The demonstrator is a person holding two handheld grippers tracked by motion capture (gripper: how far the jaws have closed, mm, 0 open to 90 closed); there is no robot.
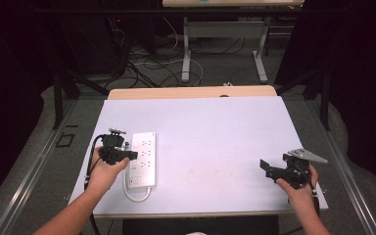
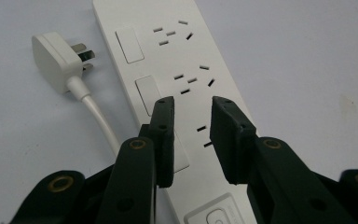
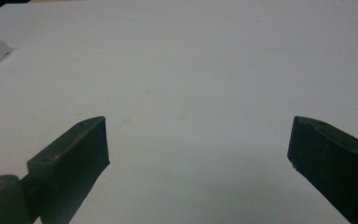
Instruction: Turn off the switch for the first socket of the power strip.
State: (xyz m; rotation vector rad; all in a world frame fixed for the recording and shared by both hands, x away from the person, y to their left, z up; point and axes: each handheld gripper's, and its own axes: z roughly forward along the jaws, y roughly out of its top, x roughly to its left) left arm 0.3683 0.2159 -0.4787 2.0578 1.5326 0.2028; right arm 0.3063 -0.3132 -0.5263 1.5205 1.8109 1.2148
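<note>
Work looks barely begun: white plastic power strip [image 2: 177, 88] lies flat, its white plug [image 2: 56, 60] loose just beside it, left gripper [image 2: 192, 116] hovering over the strip, jaws slightly parted and empty, right gripper [image 3: 198, 140] wide open well apart.

Power strip [image 1: 143, 157] sits at the table's left; its plug [image 2: 58, 59] and cord [image 2: 98, 116] block its outer side. Right of the strip, bare white sheet [image 1: 215, 142], free passage.
</note>
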